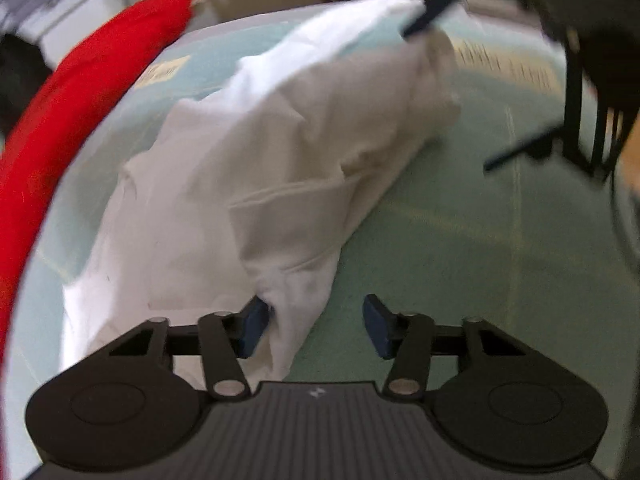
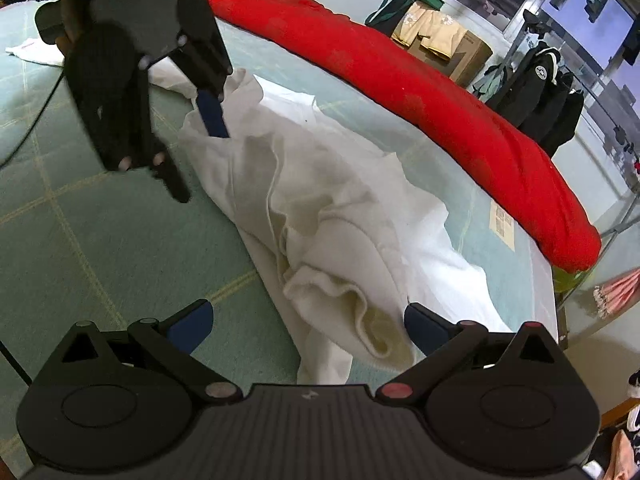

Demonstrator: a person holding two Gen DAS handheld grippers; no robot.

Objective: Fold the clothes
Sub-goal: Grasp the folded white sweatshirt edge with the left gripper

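Soft daylight, fisheye bending, left-view blur.

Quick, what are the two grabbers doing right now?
Left gripper: jaws open, an edge of the white garment between them, not pinched.
Right gripper: jaws open, holding nothing.

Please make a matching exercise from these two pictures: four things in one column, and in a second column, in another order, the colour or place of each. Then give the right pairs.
Things:
1. garment
2. long cushion
3. bed cover
4. cardboard box

Descriptions:
A. red, along the far edge of the bed
B. pale green with thin light lines
C. white, crumpled in the middle of the bed
D. brown, on the floor beyond the bed

Pairs: 1-C, 2-A, 3-B, 4-D
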